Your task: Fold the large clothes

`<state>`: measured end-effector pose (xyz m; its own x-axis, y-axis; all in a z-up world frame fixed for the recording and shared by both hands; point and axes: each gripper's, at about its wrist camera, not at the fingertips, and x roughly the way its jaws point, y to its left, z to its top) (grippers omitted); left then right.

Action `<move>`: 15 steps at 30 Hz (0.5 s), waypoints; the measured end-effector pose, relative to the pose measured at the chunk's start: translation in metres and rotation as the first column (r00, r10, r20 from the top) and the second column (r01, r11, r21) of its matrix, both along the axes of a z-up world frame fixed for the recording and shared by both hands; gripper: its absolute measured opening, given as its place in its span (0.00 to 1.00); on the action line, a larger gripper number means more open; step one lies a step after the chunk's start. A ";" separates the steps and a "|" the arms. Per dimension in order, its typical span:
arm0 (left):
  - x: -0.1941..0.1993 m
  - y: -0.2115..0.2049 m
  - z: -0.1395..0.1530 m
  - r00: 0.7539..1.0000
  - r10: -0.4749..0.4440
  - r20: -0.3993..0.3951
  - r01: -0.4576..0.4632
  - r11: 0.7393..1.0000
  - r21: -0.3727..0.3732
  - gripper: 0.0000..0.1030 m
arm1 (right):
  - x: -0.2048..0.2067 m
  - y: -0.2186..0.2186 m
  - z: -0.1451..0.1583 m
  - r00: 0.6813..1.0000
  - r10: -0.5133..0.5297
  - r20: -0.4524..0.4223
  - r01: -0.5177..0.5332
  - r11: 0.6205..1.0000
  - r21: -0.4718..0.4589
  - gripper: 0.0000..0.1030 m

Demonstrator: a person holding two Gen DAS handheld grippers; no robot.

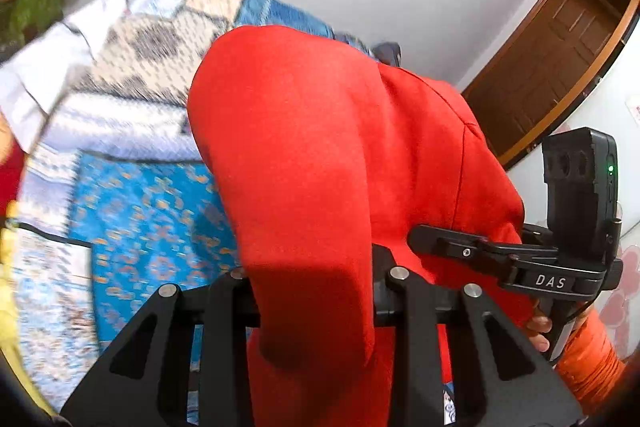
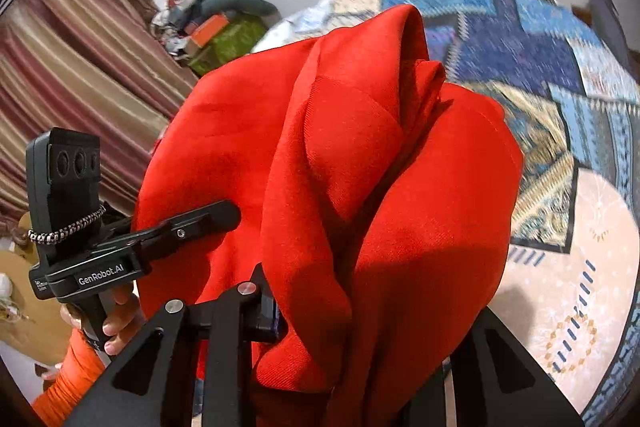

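A large red garment (image 1: 320,155) hangs bunched between both grippers, lifted above the bed. My left gripper (image 1: 316,291) is shut on a fold of it; the cloth drapes over the fingers and hides the tips. In the right wrist view the red garment (image 2: 360,187) falls in thick folds over my right gripper (image 2: 320,307), which is shut on it. The right gripper also shows at the right of the left wrist view (image 1: 480,251), and the left gripper at the left of the right wrist view (image 2: 188,227).
A bed with a blue and cream patterned cover (image 1: 132,195) lies below, also in the right wrist view (image 2: 540,107). White cloth (image 1: 40,75) lies at its left. A wooden door (image 1: 560,59), striped curtains (image 2: 72,75) and a pile of items (image 2: 216,31) line the walls.
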<state>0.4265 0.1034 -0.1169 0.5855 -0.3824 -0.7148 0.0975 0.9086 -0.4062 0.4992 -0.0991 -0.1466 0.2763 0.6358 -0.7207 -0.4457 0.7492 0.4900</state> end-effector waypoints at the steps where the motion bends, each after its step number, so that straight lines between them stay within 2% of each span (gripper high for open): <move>1: -0.006 0.006 0.007 1.000 0.009 0.013 -0.009 1.000 0.006 0.30 | -0.004 0.004 0.007 1.000 0.007 0.011 -0.007 1.000 0.001 0.26; 4: -0.025 0.023 0.021 0.999 0.031 0.032 -0.032 0.999 0.015 0.30 | -0.020 0.022 0.026 0.998 0.031 0.050 -0.031 1.000 0.002 0.26; 8: -0.043 0.050 0.023 0.998 0.060 0.029 -0.060 0.998 0.017 0.30 | -0.035 0.051 0.037 0.996 0.065 0.064 -0.065 0.998 0.003 0.26; 12: -0.052 0.075 0.001 0.996 0.093 -0.014 -0.093 0.995 0.025 0.30 | -0.046 0.083 0.025 0.993 0.105 0.047 -0.105 0.994 -0.010 0.26; 15: -0.056 0.088 -0.022 0.992 0.109 -0.058 -0.108 0.994 0.025 0.30 | -0.048 0.105 0.004 0.992 0.128 0.010 -0.128 0.991 -0.025 0.26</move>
<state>0.3706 0.1917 -0.1388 0.5795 -0.3030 -0.7565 -0.0256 0.9211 -0.3885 0.4514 0.0057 -0.1431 0.2018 0.6490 -0.7335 -0.5442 0.6970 0.4670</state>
